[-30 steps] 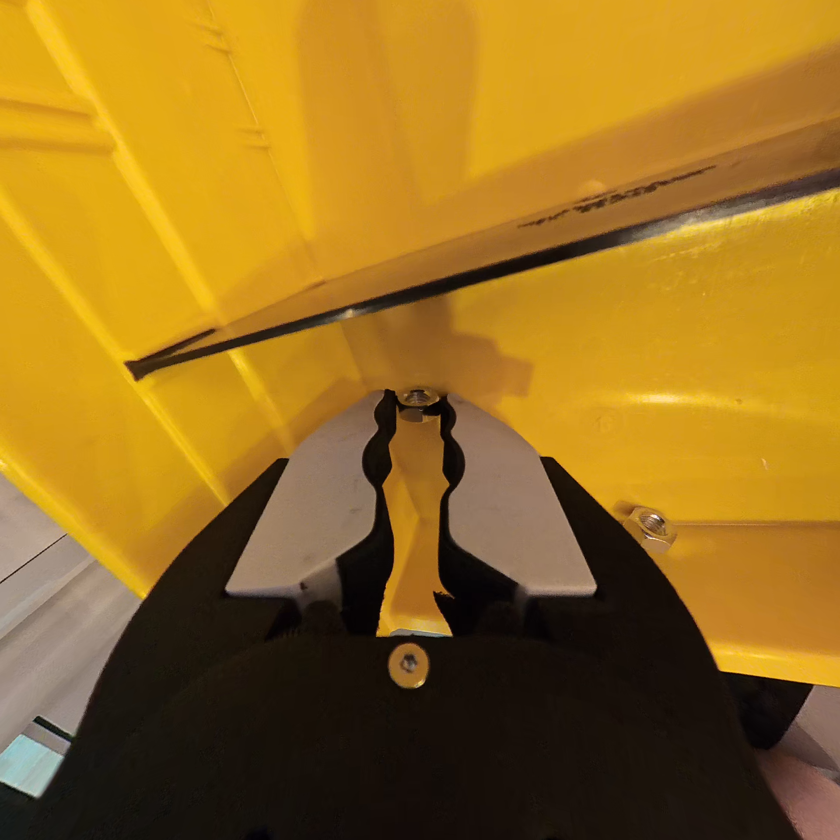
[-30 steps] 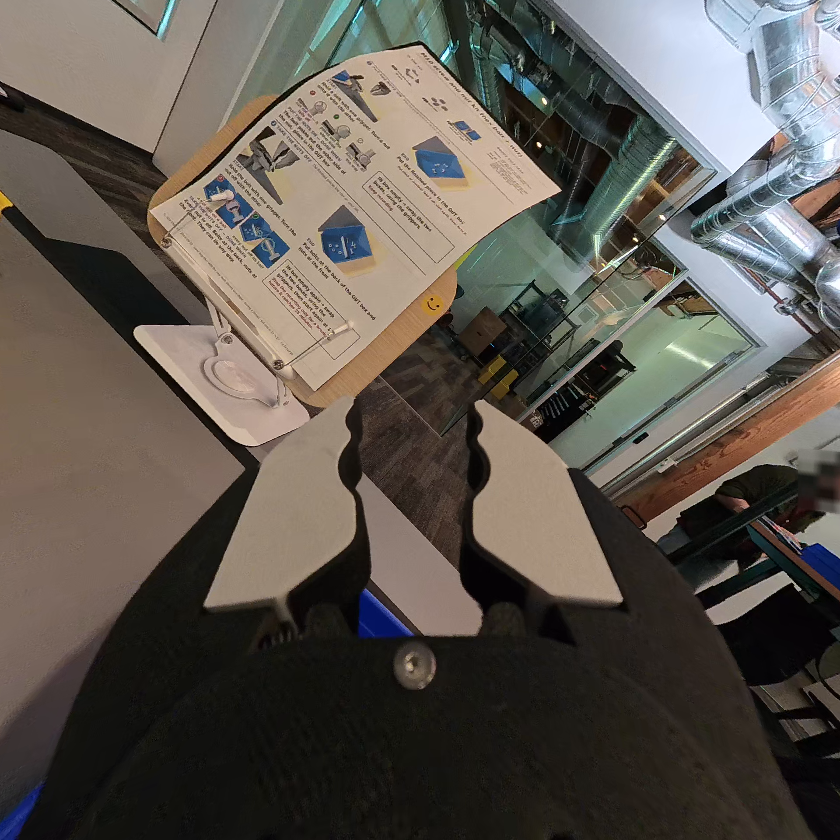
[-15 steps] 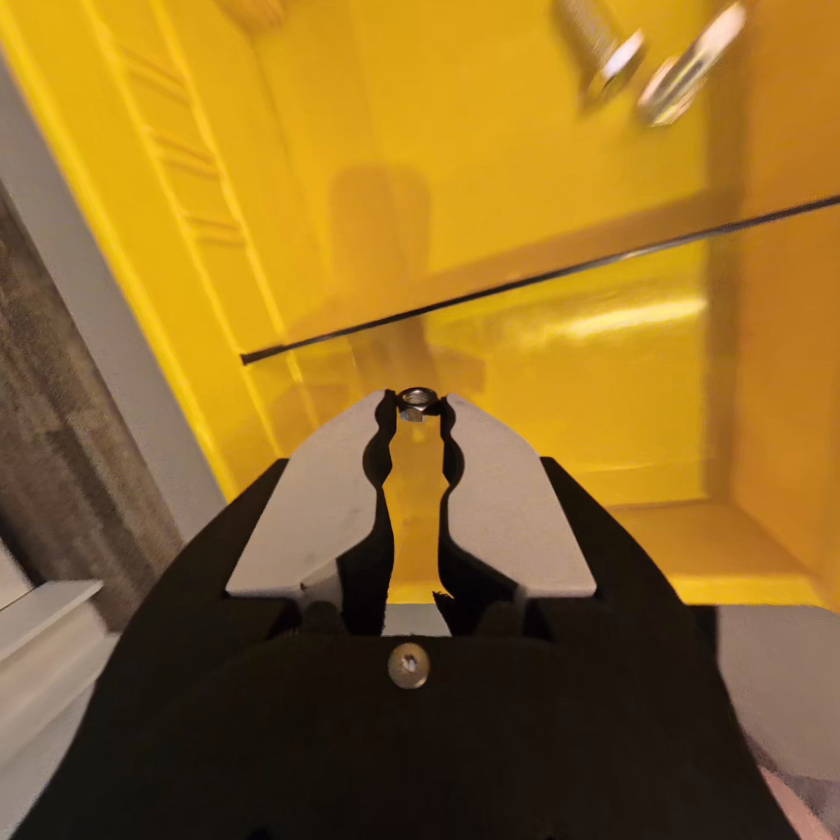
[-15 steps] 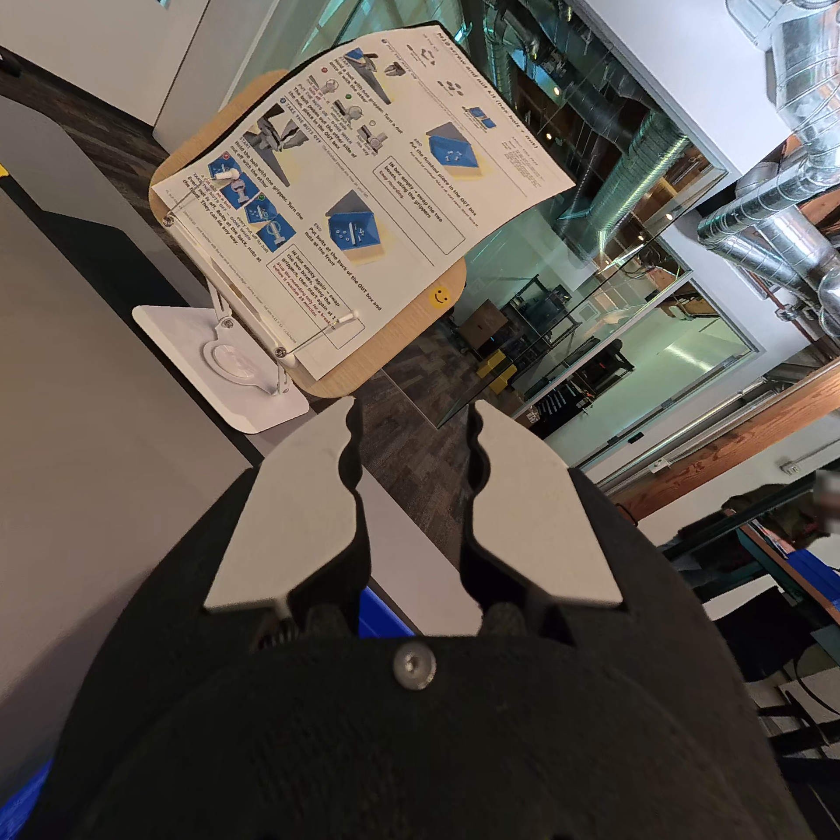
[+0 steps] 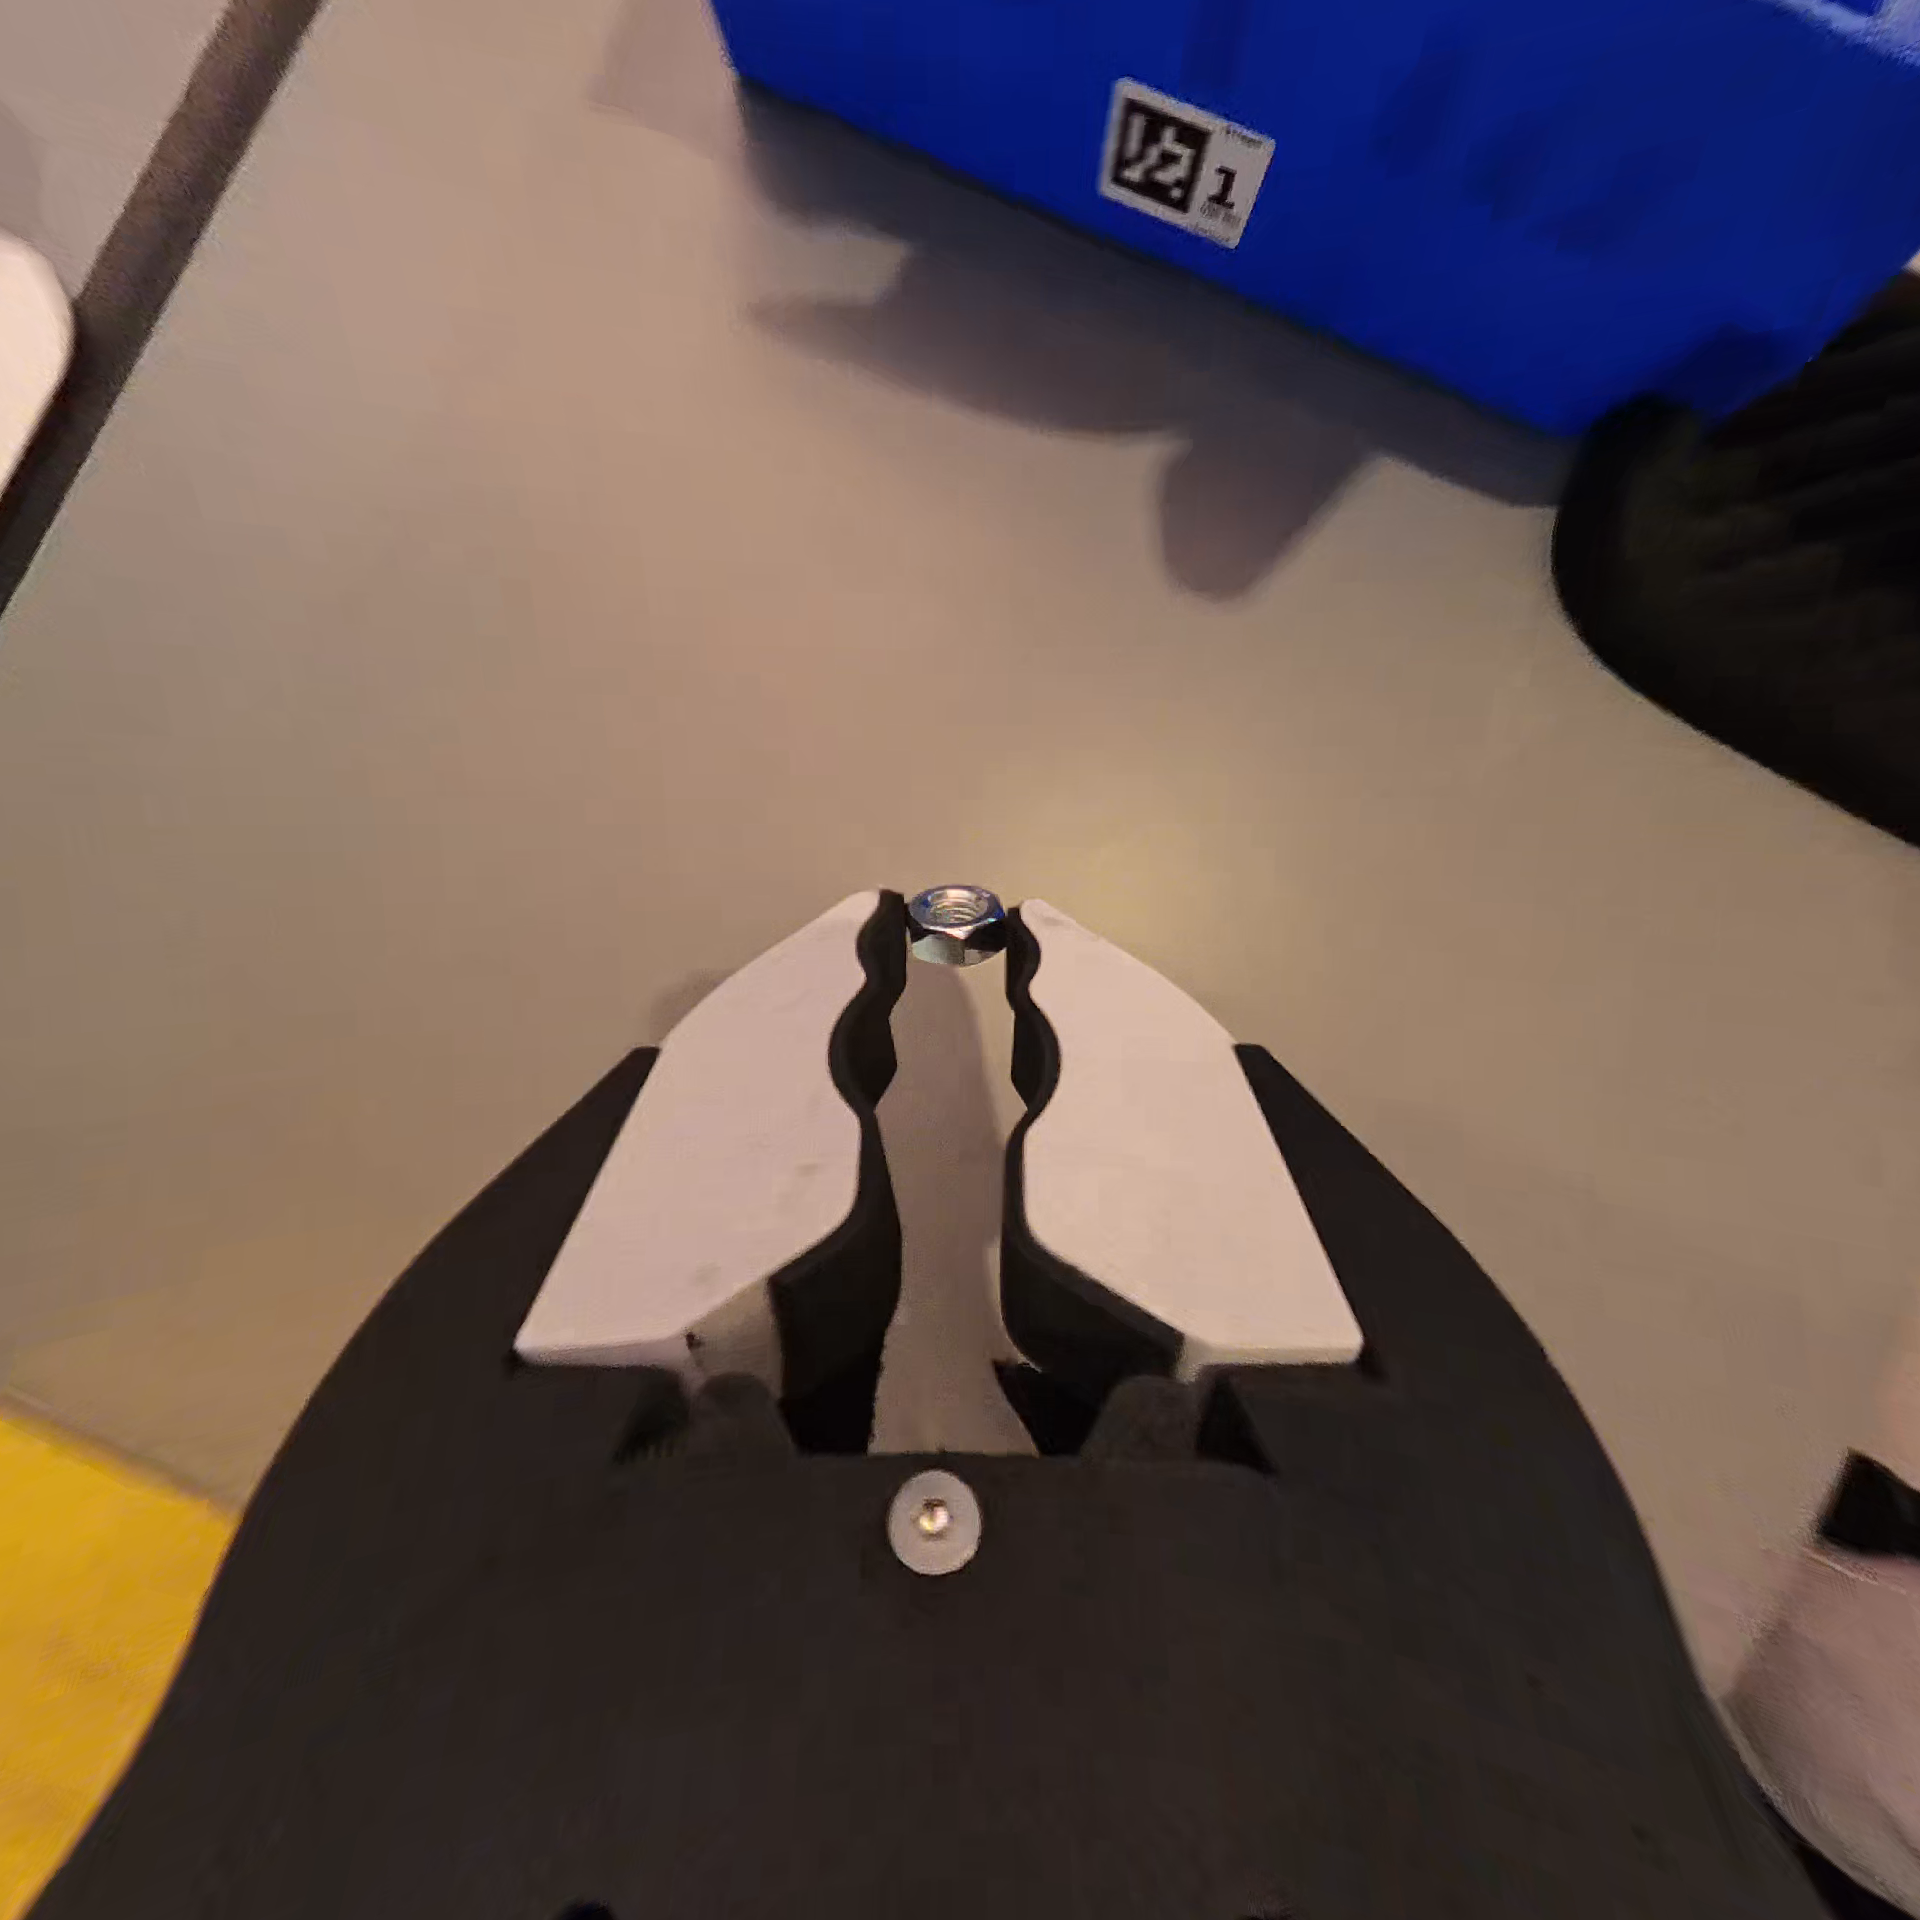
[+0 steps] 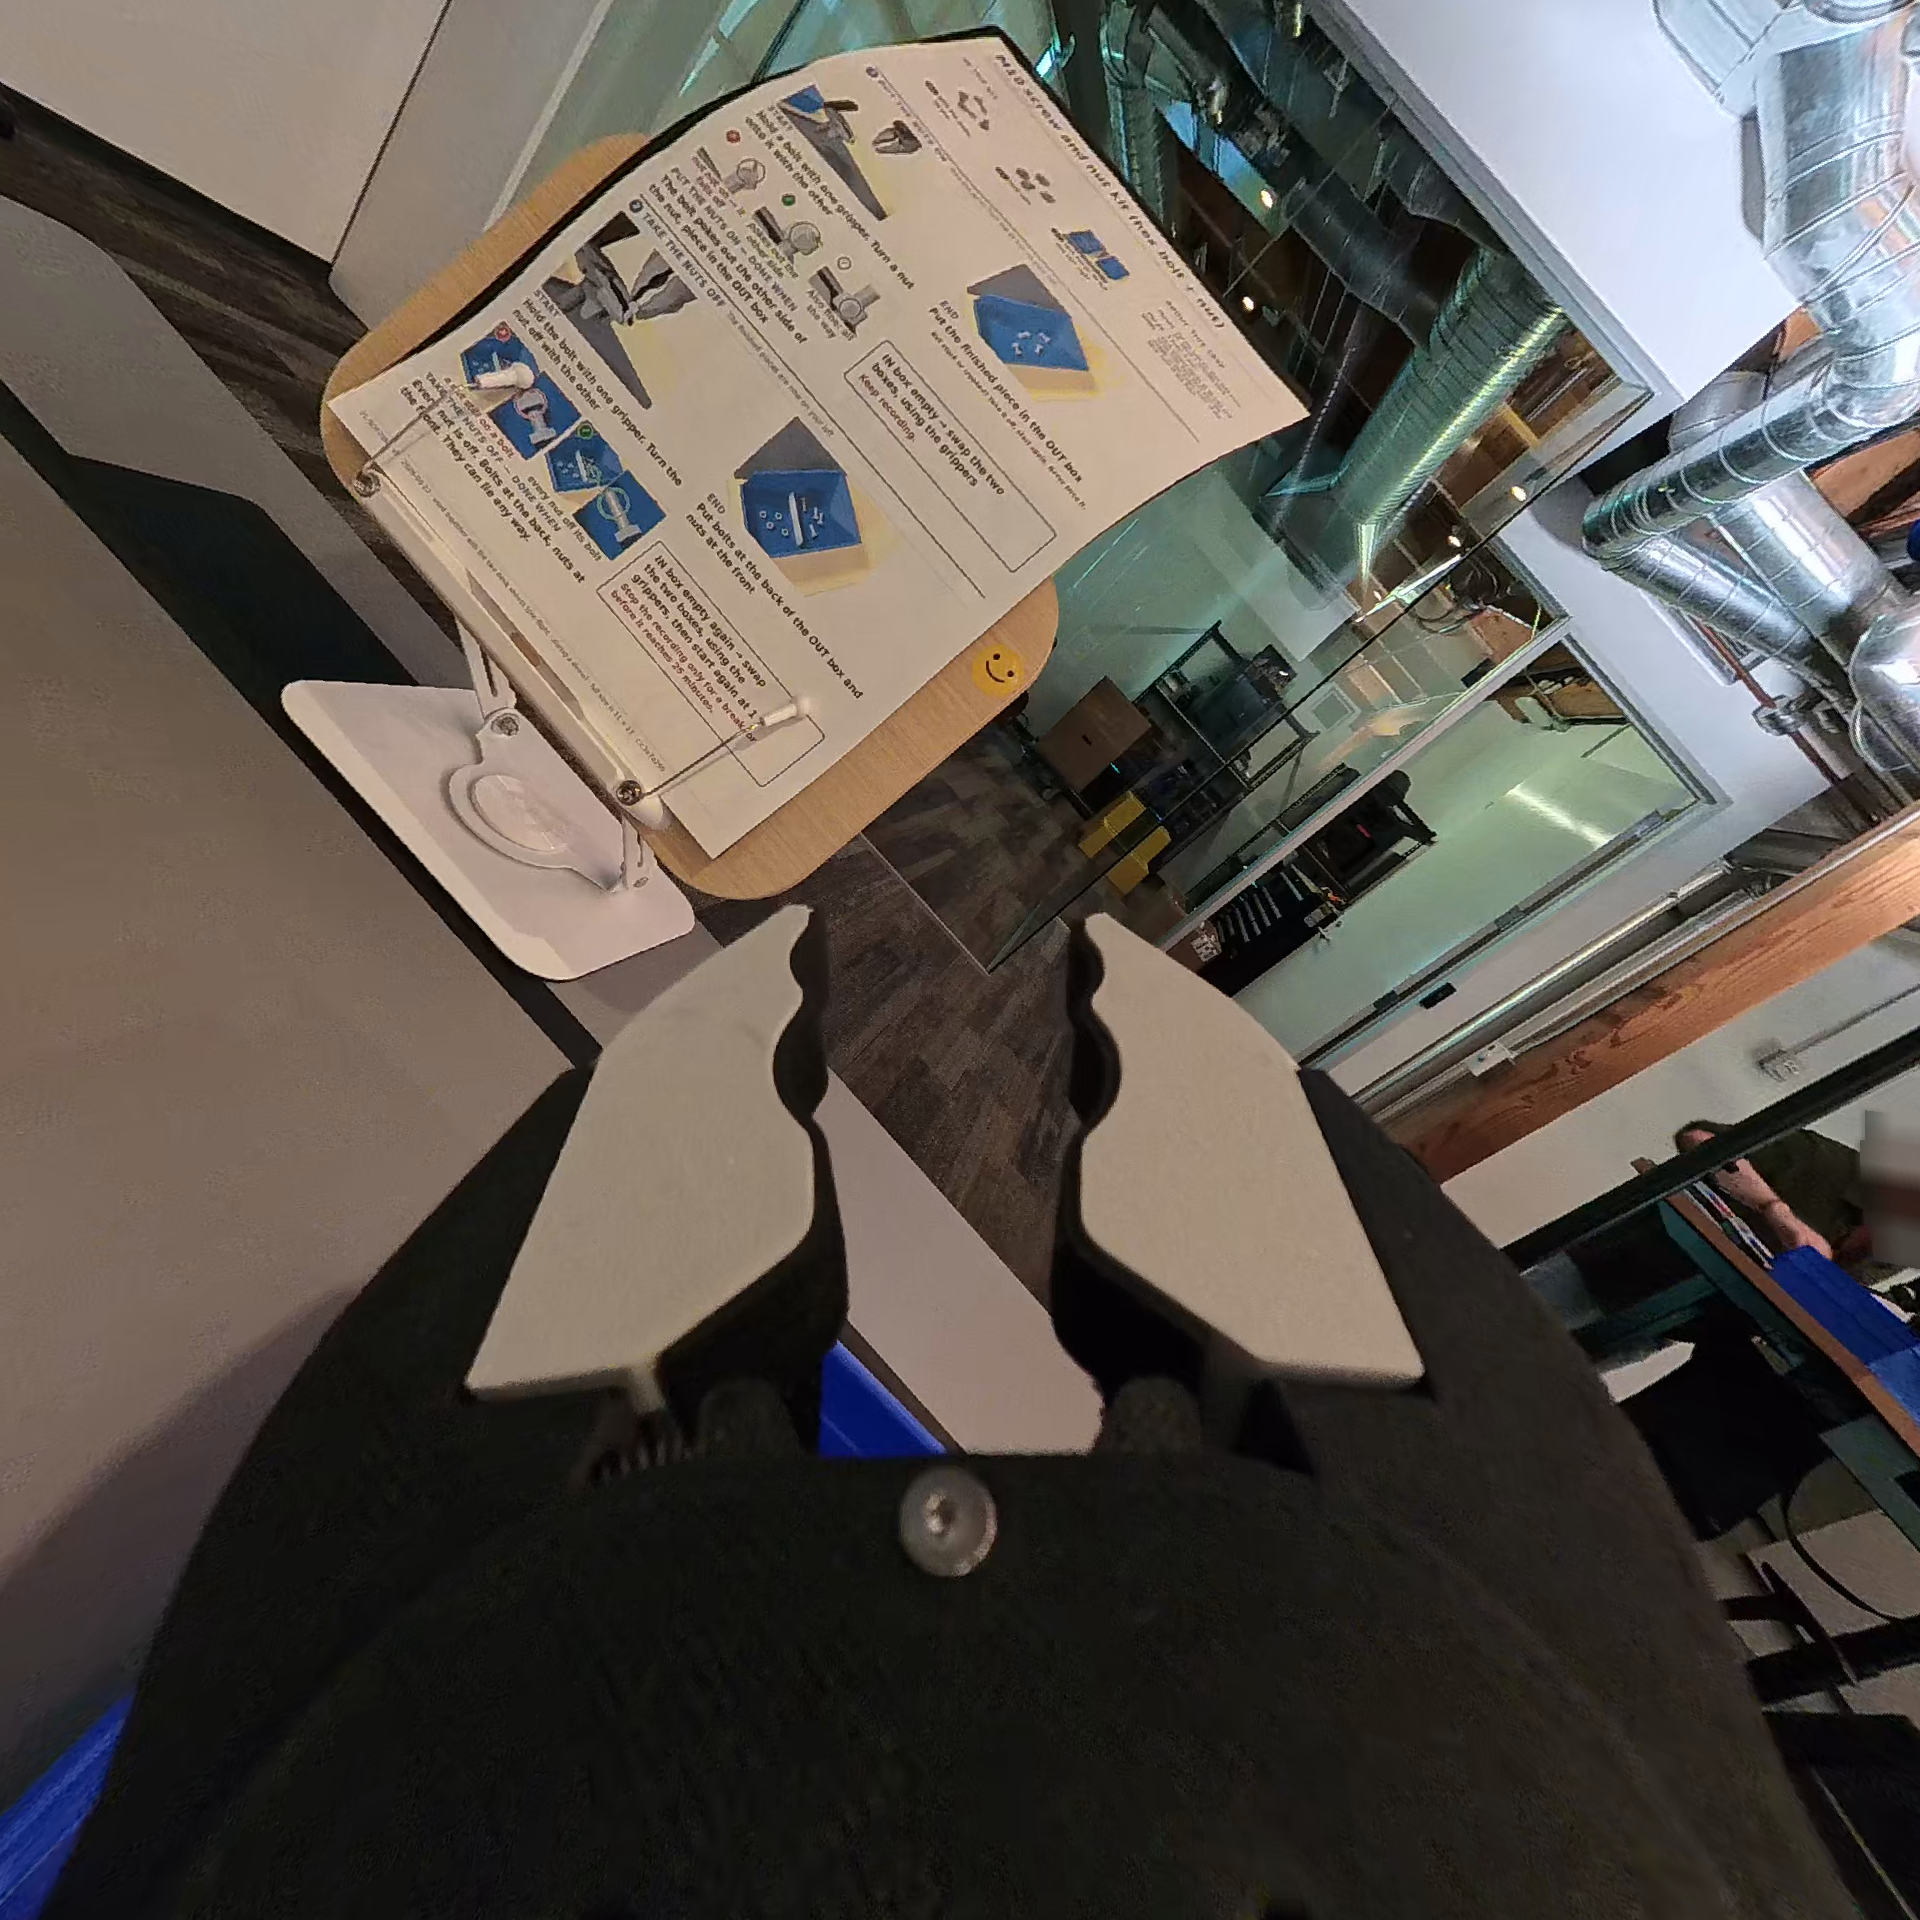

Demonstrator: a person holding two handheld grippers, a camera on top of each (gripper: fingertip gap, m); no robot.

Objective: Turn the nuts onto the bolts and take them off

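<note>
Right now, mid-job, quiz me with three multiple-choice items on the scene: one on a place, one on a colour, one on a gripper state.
1. Where is the nut?
A. at the left gripper's fingertips
B. lying on the table
C. inside the bin

2. What colour is the bin across the table?
A. red
B. blue
C. green

3. How is the right gripper?
A. shut on a bolt
B. shut on a nut
C. open, holding nothing

Answers: 1 A, the nut sits pinched between the tips. 2 B, its wall is blue. 3 C, a clear gap shows between its fingers.
</note>
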